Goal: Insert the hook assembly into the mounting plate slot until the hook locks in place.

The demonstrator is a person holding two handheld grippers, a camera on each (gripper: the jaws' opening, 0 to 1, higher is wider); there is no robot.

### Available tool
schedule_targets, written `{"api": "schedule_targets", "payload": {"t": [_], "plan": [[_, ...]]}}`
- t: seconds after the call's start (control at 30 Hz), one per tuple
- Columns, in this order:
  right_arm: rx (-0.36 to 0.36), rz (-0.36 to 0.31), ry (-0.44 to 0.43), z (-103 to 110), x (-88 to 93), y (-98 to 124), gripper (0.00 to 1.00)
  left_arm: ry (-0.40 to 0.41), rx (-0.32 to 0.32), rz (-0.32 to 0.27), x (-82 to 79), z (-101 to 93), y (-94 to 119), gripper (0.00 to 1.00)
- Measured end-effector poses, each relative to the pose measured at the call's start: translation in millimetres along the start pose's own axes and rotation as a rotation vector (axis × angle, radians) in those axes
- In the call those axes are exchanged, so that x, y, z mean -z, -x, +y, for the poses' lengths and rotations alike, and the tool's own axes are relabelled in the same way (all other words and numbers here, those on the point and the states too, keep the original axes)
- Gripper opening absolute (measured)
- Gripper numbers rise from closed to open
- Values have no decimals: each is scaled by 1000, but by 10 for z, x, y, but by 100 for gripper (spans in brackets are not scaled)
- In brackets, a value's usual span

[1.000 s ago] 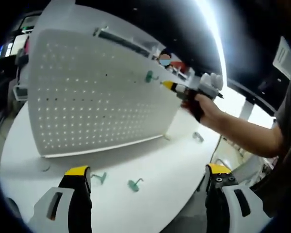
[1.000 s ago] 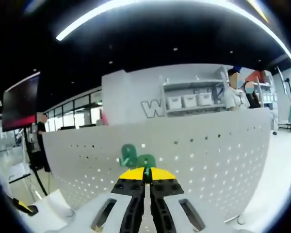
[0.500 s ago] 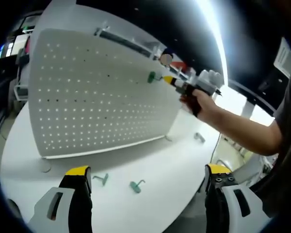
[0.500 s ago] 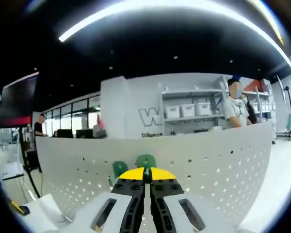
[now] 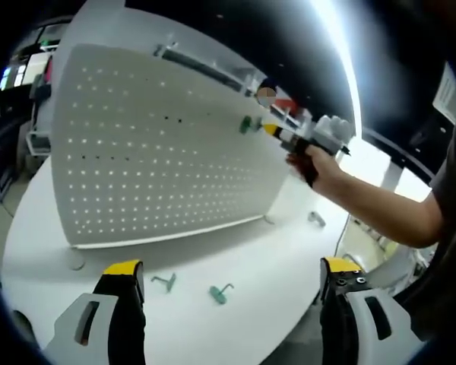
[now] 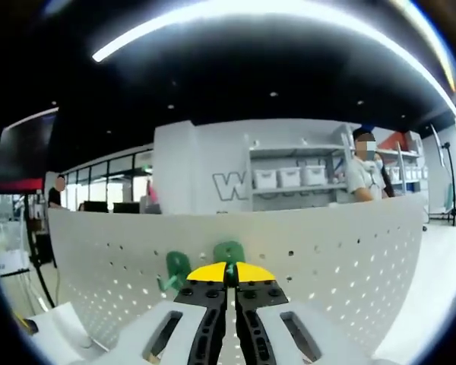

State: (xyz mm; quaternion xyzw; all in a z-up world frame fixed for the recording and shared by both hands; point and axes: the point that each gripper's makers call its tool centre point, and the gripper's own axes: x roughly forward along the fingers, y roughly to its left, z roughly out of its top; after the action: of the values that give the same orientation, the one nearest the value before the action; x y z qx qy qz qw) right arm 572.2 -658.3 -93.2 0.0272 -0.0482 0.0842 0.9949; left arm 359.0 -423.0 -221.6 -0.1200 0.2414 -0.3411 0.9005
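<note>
Right claw point(image 6: 229, 275): clamped on green hook point(image 6: 229, 252) at white pegboard point(image 5: 152, 144), beside a mounted green hook point(image 6: 175, 269). Left claw point(image 5: 232, 277): apart, over table point(image 5: 273, 258); two loose hooks point(image 5: 221, 293).

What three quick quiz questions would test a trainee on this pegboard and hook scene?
1. True or false: the left gripper is shut on something.
2. How many green hooks lie on the table between the left gripper's jaws? A one, B two, C four.
3. Fill in: the right gripper is shut on a green ____ at the pegboard.
Key: 1 false, it is open. 2 B. 3 hook.
</note>
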Motion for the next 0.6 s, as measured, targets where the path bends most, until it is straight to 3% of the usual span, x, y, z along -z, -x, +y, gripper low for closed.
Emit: {"api": "schedule_targets", "payload": {"t": [0.6], "plan": [[13, 4, 15, -14, 94, -21, 0, -1, 0, 4, 18, 8, -14, 96]]}}
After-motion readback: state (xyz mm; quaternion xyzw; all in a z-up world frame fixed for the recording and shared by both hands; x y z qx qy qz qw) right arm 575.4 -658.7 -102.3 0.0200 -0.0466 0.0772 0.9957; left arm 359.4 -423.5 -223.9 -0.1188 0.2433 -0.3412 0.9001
